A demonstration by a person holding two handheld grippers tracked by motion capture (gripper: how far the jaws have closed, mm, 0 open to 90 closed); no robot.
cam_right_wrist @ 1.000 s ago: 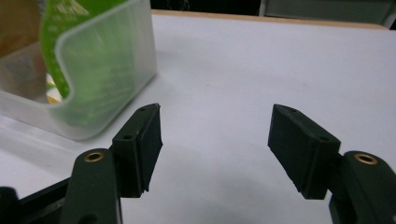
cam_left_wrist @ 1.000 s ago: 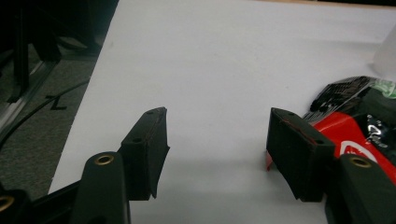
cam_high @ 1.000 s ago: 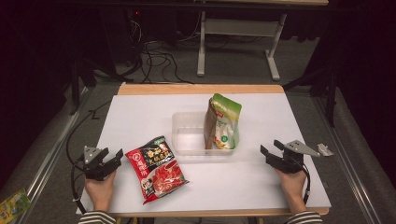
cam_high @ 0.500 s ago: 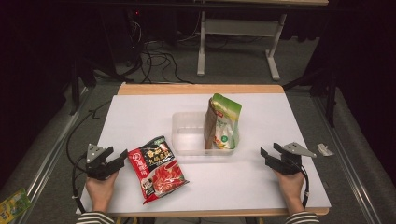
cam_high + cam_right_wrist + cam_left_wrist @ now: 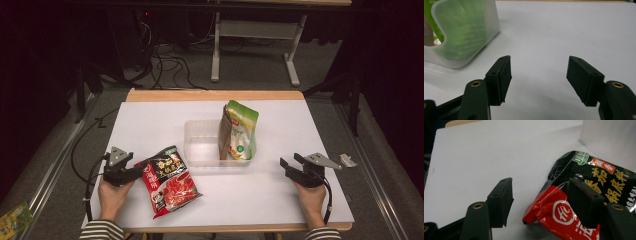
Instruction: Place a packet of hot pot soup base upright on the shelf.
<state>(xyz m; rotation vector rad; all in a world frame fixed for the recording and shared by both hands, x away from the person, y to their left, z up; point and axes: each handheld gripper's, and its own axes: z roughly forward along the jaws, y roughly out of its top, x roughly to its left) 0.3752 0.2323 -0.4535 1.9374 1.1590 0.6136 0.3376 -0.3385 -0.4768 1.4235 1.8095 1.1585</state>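
A red and black snack packet [image 5: 168, 180] lies flat on the white table, left of centre. My left gripper [image 5: 136, 171] is open at the packet's left edge; in the left gripper view its corner [image 5: 544, 207] lies between the jaws, the right jaw over the packet. A green pouch [image 5: 239, 131] stands upright in the right end of a clear plastic bin [image 5: 200, 145] at the table's middle. My right gripper [image 5: 289, 164] rests open near the table's right front, nothing between its jaws [image 5: 539, 75]. The bin [image 5: 461, 32] with the green pouch inside shows at its upper left.
The white table top [image 5: 165, 120] has a wooden far edge [image 5: 215, 95]. A small grey scrap [image 5: 347, 160] lies at the right edge. Cables [image 5: 80, 150] trail off the left side. A desk frame [image 5: 255, 45] stands on the floor beyond.
My left gripper has slid right, up to the packet's edge, so its jaws now straddle the packet's corner. The right gripper has barely moved.
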